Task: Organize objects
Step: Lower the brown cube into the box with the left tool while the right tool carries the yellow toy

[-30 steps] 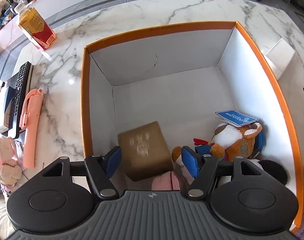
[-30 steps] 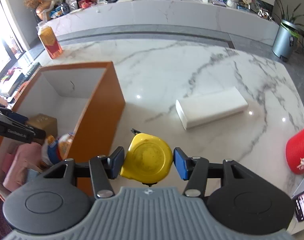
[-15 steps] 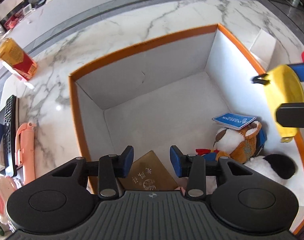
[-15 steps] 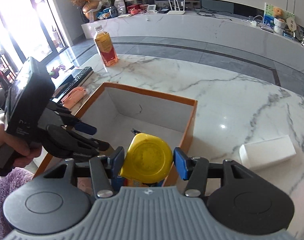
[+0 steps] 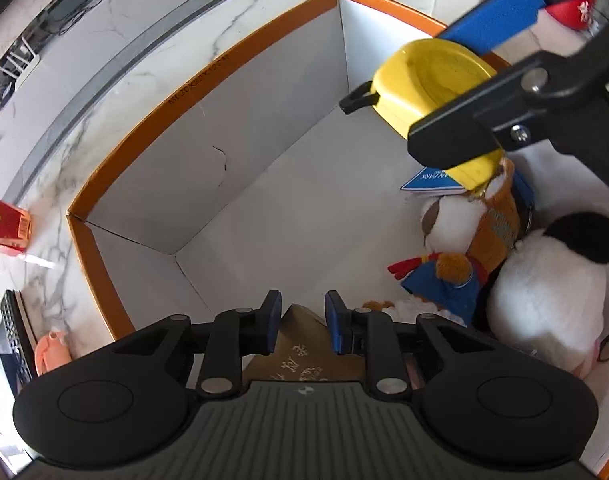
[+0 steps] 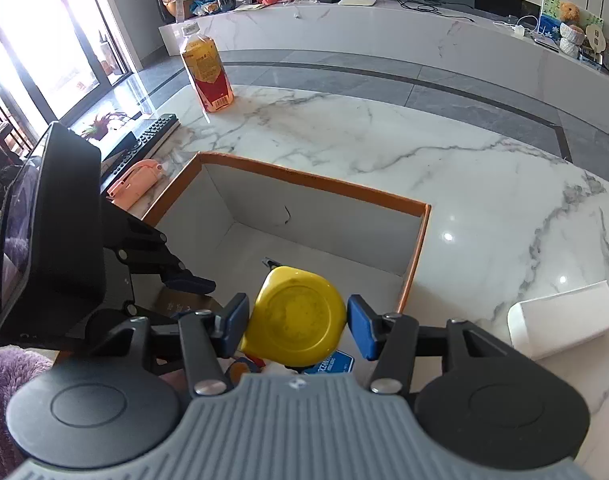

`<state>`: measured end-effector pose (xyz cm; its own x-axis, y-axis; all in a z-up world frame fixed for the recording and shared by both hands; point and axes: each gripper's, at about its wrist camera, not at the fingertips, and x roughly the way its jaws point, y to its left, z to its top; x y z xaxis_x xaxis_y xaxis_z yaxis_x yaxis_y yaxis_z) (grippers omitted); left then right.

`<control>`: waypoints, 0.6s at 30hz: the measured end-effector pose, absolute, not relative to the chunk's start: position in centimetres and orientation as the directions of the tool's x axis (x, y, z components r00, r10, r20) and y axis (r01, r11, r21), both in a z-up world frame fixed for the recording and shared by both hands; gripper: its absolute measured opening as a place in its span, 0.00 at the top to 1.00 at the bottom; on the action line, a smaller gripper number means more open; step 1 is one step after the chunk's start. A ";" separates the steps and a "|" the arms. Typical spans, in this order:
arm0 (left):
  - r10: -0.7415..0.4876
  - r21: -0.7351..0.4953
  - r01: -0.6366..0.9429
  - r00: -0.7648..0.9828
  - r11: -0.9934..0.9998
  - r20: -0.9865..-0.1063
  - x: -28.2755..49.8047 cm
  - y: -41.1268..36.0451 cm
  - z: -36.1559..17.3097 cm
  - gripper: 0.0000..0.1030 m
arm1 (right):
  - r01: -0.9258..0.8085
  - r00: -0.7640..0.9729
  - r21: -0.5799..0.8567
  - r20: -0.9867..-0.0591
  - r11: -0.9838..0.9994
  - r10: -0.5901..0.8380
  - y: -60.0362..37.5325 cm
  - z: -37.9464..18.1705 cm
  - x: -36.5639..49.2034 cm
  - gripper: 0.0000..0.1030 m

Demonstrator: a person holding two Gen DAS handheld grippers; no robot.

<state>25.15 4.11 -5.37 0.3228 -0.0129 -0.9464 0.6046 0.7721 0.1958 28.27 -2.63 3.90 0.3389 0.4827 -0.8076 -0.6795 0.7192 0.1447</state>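
Note:
An orange-rimmed cardboard box with white inner walls stands on the marble table. My right gripper is shut on a yellow tape measure and holds it over the box's inside; it also shows in the left wrist view. My left gripper is empty with jaws narrowly apart, above a brown box lying in the carton. A brown and white plush toy and a white plush lie in the carton's right corner.
A juice bottle stands on the far left of the table. A black remote and a pink object lie left of the carton. A white block lies on the right.
My right gripper has carried the tape measure further over the carton's inside. My left gripper has pulled back and narrowed, and the view has tilted.

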 end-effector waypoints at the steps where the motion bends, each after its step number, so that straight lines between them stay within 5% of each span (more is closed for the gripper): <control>1: -0.019 0.193 0.616 0.320 0.763 -0.947 25.0 4.2 -5.4 0.74 | -0.683 0.337 0.141 -0.810 0.717 0.481 -2.5 3.9 28.3 0.46; 18: -0.115 0.173 0.781 0.299 0.601 -0.947 23.6 5.1 -5.3 0.72 | -0.713 0.245 0.185 -0.838 0.677 0.487 1.1 2.7 29.6 0.46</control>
